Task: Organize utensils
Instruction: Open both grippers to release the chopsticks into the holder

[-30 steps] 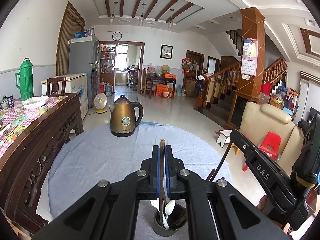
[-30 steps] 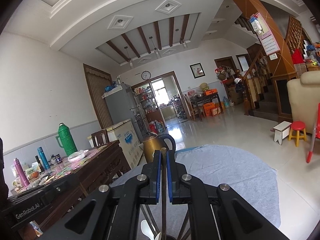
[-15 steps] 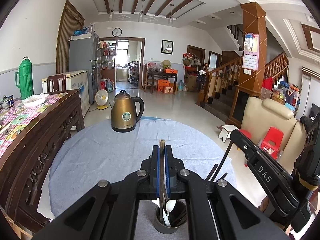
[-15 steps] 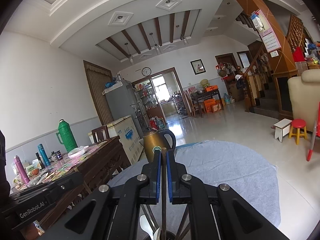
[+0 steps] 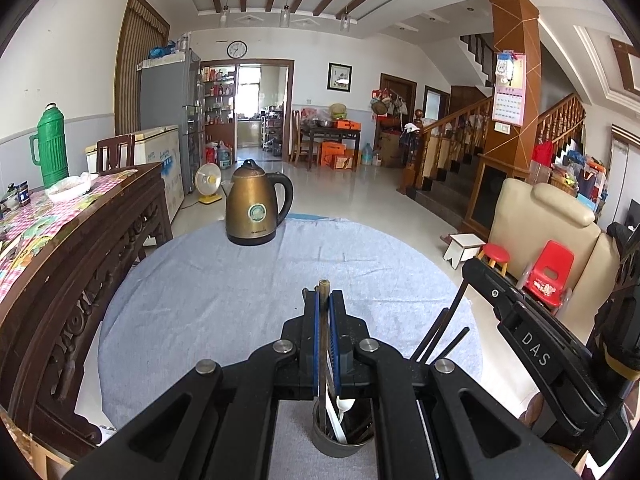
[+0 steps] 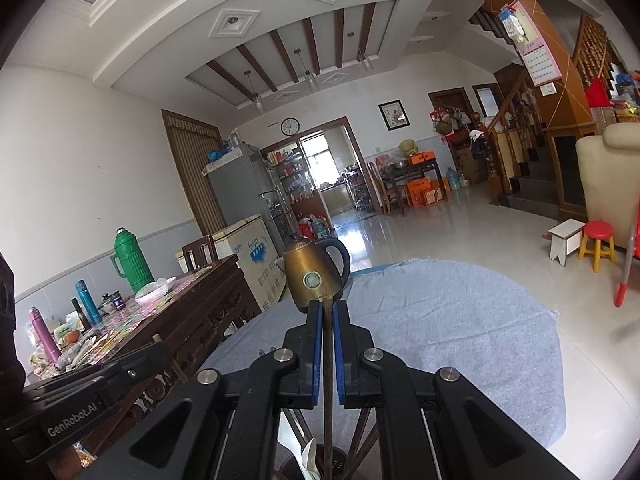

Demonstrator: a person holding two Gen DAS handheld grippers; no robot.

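Observation:
My left gripper (image 5: 323, 300) is shut on an upright brown chopstick (image 5: 322, 344) whose lower end stands in a grey utensil cup (image 5: 343, 438) right below the fingers. The cup holds a white spoon (image 5: 343, 408) and several dark chopsticks (image 5: 438, 332). My right gripper (image 6: 328, 312) is shut on another upright brown chopstick (image 6: 328, 380), its lower end going down into the same cup (image 6: 316, 462). The right gripper's body shows at the right of the left wrist view (image 5: 532, 344).
The round table has a grey-blue cloth (image 5: 240, 300). A bronze kettle (image 5: 254, 204) stands at its far side. A dark wooden sideboard (image 5: 72, 240) with a green thermos (image 5: 51, 150) is on the left. A beige armchair (image 5: 548, 224) and red child chair (image 5: 550, 272) are on the right.
Both grippers tilted down and sank a little, with the chopsticks still gripped. The cup shows more fully under the left gripper.

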